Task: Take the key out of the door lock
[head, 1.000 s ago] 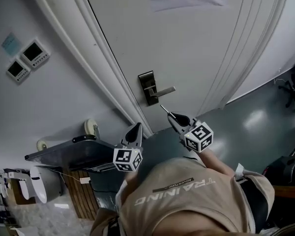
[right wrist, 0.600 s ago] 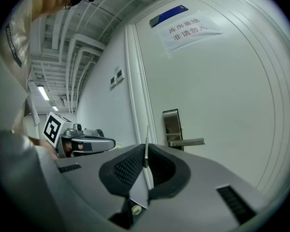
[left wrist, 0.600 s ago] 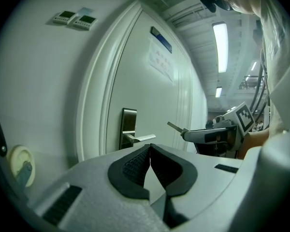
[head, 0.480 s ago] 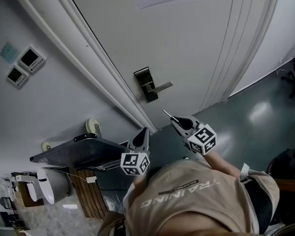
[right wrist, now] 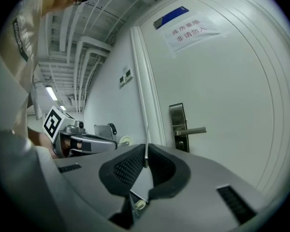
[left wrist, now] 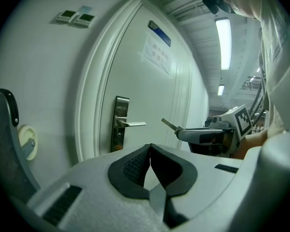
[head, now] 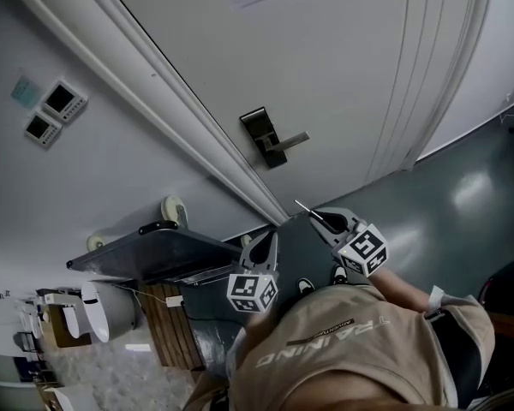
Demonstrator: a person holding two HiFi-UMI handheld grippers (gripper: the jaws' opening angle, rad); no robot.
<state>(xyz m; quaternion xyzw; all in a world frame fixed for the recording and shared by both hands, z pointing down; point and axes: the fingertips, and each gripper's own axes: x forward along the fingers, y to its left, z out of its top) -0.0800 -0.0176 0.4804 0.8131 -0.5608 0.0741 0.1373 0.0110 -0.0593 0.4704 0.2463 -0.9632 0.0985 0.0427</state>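
Right gripper view, key (right wrist: 145,146): thin blade pinched betw. jaws of right gripper (right wrist: 145,167), tip sticking up, out of lock.
Door lock (right wrist: 178,122): on door (right wrist: 222,91), well apart from key; lever (right wrist: 192,130) approx. level.
Left gripper (left wrist: 149,156): jaws pressed together, nothing betw. them, beside right one.

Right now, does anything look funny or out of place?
Nothing looks broken or spilled. The only thing away from its usual spot is the key. It sticks out from the jaws of the right gripper, which are pinched shut on it, well clear of the door lock.
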